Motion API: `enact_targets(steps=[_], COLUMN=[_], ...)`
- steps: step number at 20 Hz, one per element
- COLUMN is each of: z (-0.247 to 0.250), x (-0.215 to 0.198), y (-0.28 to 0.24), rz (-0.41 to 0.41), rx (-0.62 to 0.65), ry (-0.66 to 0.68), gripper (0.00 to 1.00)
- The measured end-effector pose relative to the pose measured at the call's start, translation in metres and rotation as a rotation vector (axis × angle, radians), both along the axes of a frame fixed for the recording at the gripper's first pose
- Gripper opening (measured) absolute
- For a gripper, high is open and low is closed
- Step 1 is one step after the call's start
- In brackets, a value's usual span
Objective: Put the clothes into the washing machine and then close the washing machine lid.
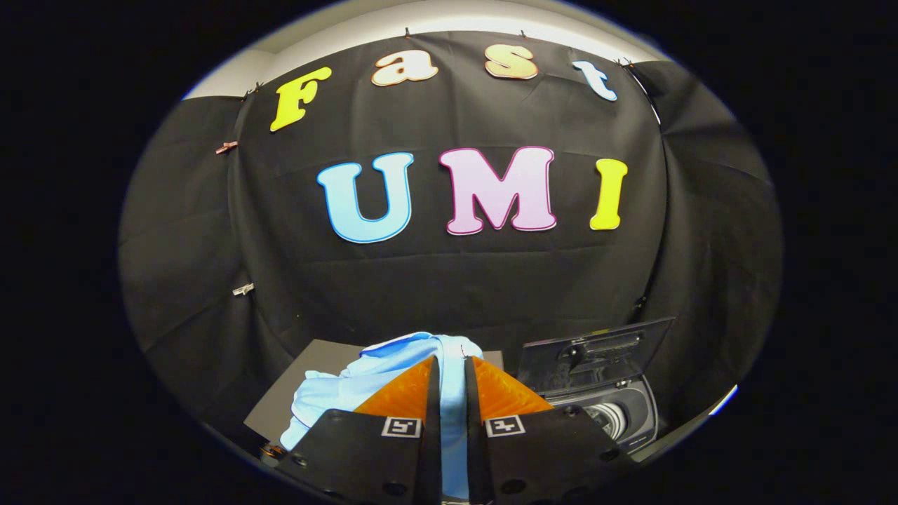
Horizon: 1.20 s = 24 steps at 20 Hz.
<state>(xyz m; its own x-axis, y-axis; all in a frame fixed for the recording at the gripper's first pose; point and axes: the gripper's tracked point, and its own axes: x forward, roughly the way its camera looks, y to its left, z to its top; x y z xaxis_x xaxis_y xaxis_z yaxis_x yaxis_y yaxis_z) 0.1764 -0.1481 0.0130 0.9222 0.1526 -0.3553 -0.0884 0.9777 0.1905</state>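
A light blue garment (351, 389) is pinched between my two fingers, and the gripper (452, 365) is shut on it. Cloth bunches over the fingertips and hangs down to the left, above a dark grey mat (309, 372). To the right of the fingers stands a small toy washing machine (621, 414) with its lid (596, 351) raised upright and its round drum opening (609, 417) exposed. The gripper is left of the machine and slightly above it.
Black cloth walls close in the booth behind and on both sides. The grey mat lies on the table left of the machine. The table's front edge runs just right of the machine.
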Motion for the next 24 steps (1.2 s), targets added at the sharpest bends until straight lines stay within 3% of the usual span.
enact_targets(steps=[15, 24], z=[-0.037, -0.062], x=[0.040, 0.041], y=[-0.192, -0.253], rz=[0.050, 0.067], rx=[0.054, 0.058], ry=[0.010, 0.033], gripper=[0.18, 0.18])
